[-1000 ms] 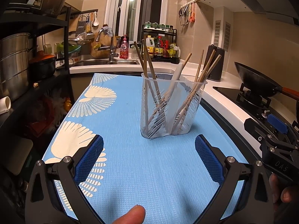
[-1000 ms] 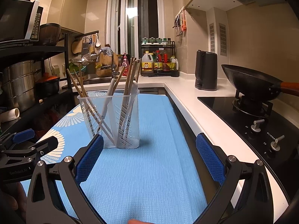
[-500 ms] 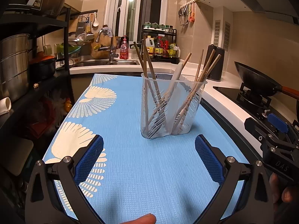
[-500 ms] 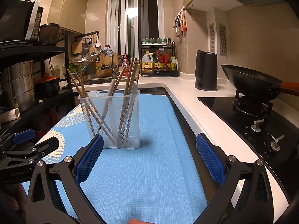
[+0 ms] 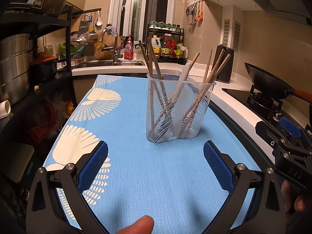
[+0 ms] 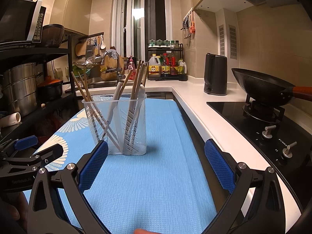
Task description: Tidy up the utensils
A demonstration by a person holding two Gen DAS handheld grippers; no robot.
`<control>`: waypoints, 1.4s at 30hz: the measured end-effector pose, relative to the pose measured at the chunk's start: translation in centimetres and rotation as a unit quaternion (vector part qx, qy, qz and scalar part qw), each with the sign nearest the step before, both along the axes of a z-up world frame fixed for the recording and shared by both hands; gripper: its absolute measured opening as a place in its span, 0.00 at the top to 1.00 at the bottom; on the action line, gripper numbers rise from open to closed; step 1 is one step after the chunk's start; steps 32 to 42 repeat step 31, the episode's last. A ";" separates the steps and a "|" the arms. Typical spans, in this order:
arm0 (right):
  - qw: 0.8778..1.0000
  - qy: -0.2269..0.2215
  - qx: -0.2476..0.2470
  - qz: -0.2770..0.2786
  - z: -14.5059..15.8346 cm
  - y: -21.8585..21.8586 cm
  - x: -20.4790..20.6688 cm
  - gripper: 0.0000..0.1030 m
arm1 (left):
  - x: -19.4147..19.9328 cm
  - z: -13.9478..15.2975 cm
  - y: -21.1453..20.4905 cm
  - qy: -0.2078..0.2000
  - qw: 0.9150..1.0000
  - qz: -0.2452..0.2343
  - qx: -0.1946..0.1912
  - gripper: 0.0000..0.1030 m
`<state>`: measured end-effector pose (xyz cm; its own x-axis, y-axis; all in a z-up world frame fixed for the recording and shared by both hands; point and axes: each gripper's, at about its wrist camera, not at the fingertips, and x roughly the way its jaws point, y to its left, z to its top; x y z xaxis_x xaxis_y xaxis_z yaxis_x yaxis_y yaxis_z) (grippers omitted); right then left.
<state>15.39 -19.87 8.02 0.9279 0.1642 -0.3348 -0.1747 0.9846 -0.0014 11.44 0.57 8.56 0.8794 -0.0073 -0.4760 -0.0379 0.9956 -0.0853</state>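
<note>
A clear plastic utensil holder (image 5: 192,125) (image 6: 138,140) stands upright on the blue mat (image 5: 156,175) (image 6: 148,185). Several wooden chopsticks (image 5: 154,62) (image 6: 136,80) and a white utensil handle (image 5: 184,74) (image 6: 117,91) lean inside it. My left gripper (image 5: 155,163) is open and empty, a short way in front of the holder. My right gripper (image 6: 156,162) is open and empty, its left pad (image 6: 93,163) close to the holder's base. Each gripper shows at the edge of the other's view.
A white counter (image 6: 195,101) runs along the mat's right side, with a black kettle (image 6: 215,74), a wok (image 6: 261,86) on the stove and stove knobs (image 6: 268,131). A black shelf with pots (image 5: 17,62) stands left. A sink (image 5: 109,63) lies beyond.
</note>
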 end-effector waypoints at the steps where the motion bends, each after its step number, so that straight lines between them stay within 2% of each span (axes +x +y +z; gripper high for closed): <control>1: 1.000 0.000 0.000 0.000 0.0 0.0 0.0 0.05 | 0.0 0.0 0.0 0.001 1.000 0.000 0.001 0.07; 42: 1.000 0.002 -0.001 0.003 0.1 0.3 -0.2 0.05 | 0.3 -0.2 0.2 0.004 1.000 -0.002 -0.001 0.07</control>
